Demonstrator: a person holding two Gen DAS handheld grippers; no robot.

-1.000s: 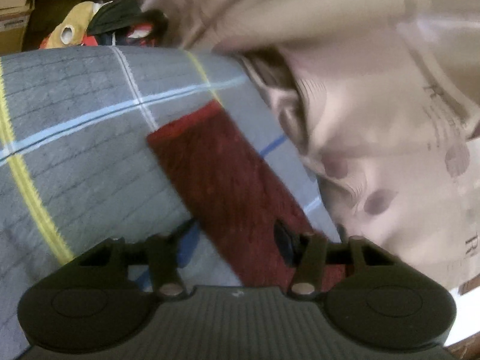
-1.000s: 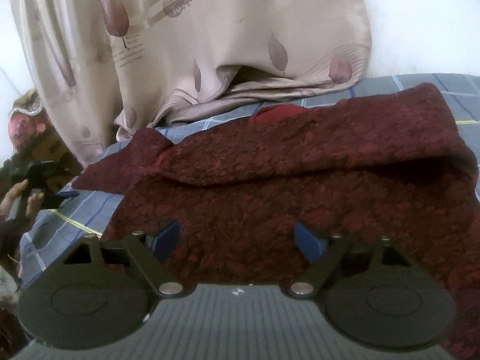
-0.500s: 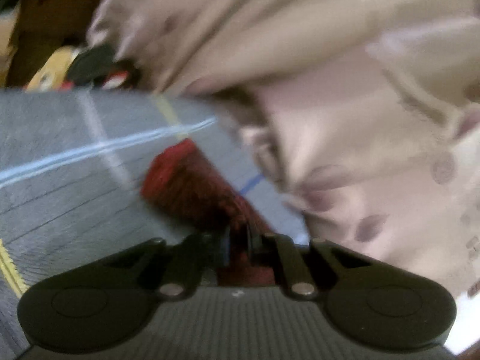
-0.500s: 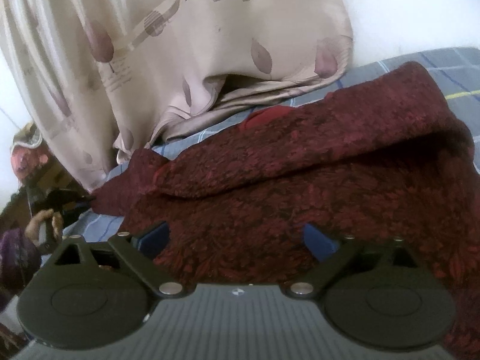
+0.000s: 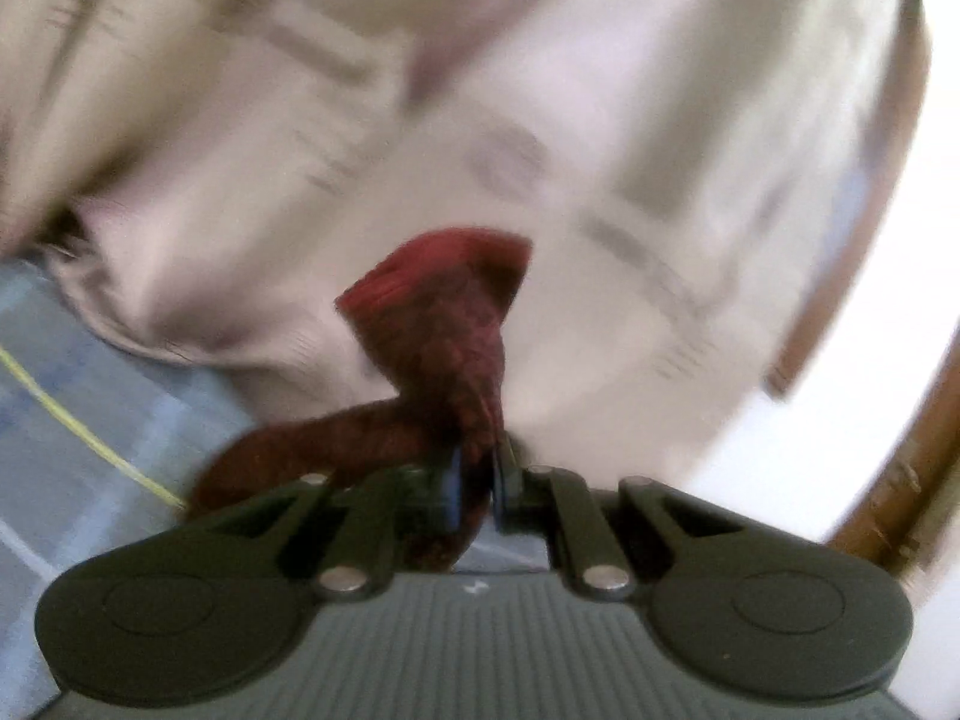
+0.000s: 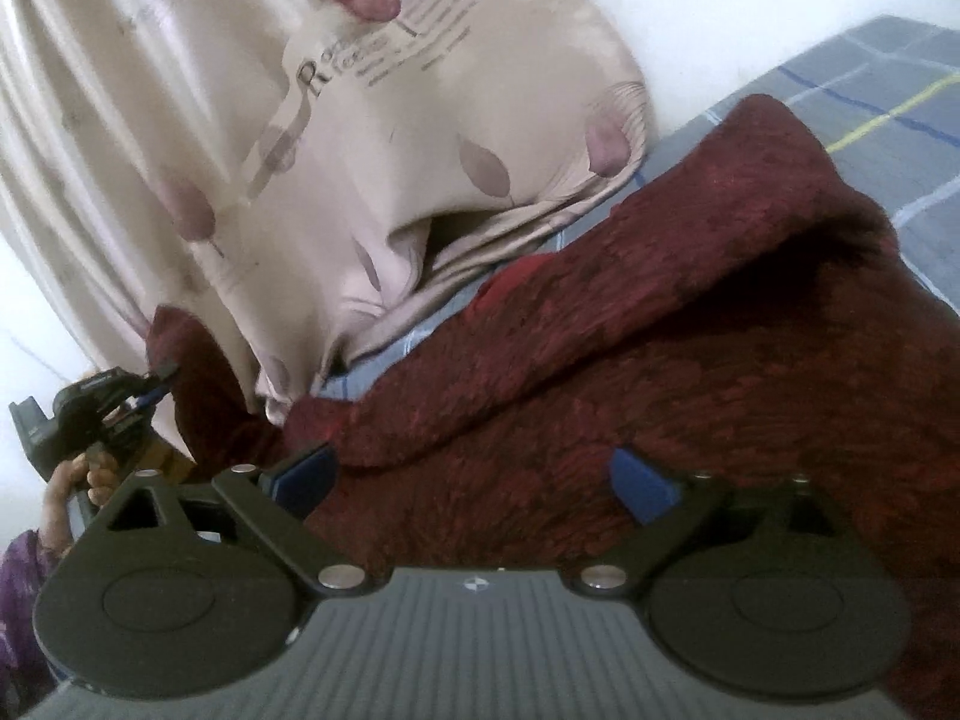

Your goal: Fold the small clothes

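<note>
A dark red knitted garment (image 6: 660,372) lies on the grey checked bedsheet (image 6: 888,108). My left gripper (image 5: 477,483) is shut on its sleeve (image 5: 444,348) and holds the sleeve end lifted off the sheet; the same gripper (image 6: 159,381) shows at the far left of the right wrist view, pinching the sleeve (image 6: 186,372). My right gripper (image 6: 474,477) is open, its blue-padded fingers (image 6: 642,480) spread just above the garment's body, holding nothing.
A beige curtain (image 6: 372,138) with leaf prints hangs down onto the sheet right behind the garment and fills the left wrist view (image 5: 480,120). A white wall (image 6: 750,0) is behind. A wooden frame (image 5: 888,480) shows at right.
My left gripper closed on the red sleeve and lifted it up from the sheet toward the curtain. My right gripper stayed open and tilted over the garment's body.
</note>
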